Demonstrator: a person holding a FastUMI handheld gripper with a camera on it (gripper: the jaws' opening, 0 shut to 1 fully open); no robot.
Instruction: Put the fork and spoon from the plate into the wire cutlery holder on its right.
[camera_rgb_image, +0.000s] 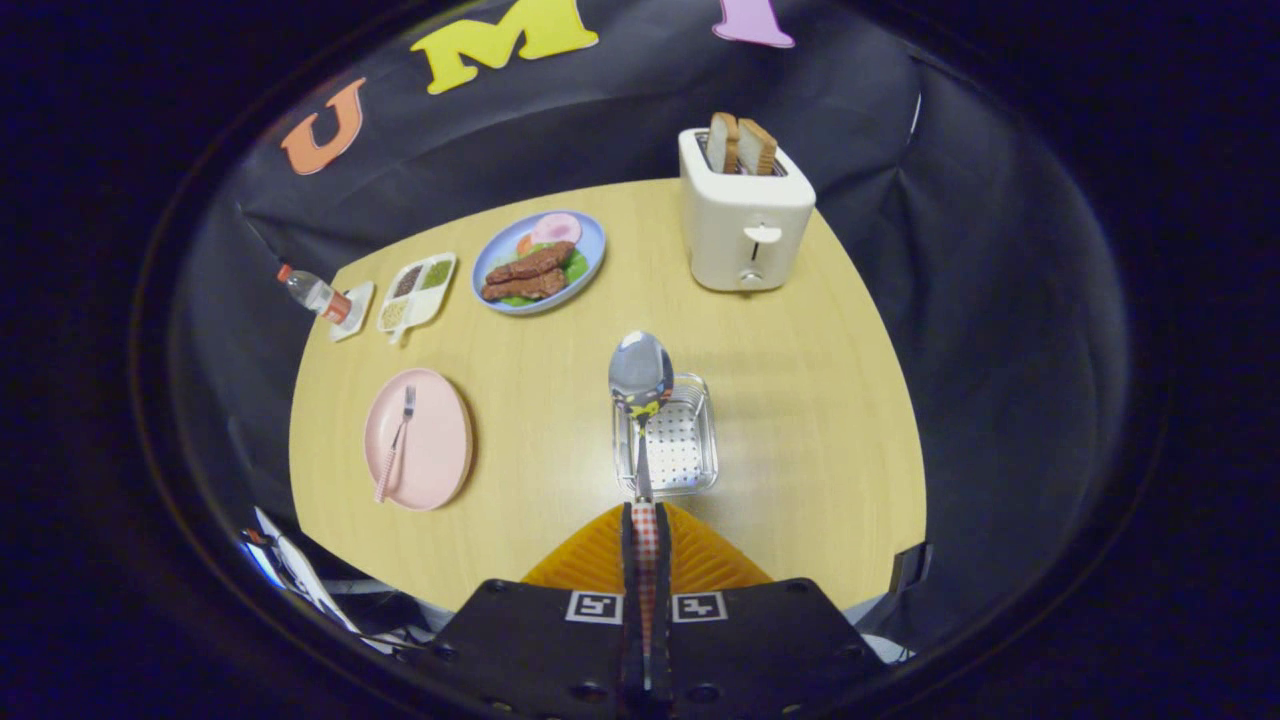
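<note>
The spoon (640, 385) was in hand and the fork (398, 440) had not yet been dealt with, so the step under way looked like the first of the two transfers, at the point of carrying the spoon over the wire cutlery holder (672, 440). The tongs (645, 540) were closed on the spoon's checked handle, both fingers pressed against it, with the bowl pointing forward and away from them, raised above the desk. Seen along the fingers, the bowl overlapped the holder's far left corner and the handle ran back across its left side; how high the spoon hung above the wire could not be judged. The holder sat just ahead of the fingers, near the desk's near edge and right of the pink plate (418, 440). The fork lay on that plate, tines toward the far edge, well left of the tongs. The next move, as far as one could judge, called for shifting the spoon slightly right so it cleared the holder's left wall, lowering it inside, then opening the fingers; a release too far left risked the spoon tipping over the rim. A white toaster (745, 215) stood beyond, toward the far edge.
</note>
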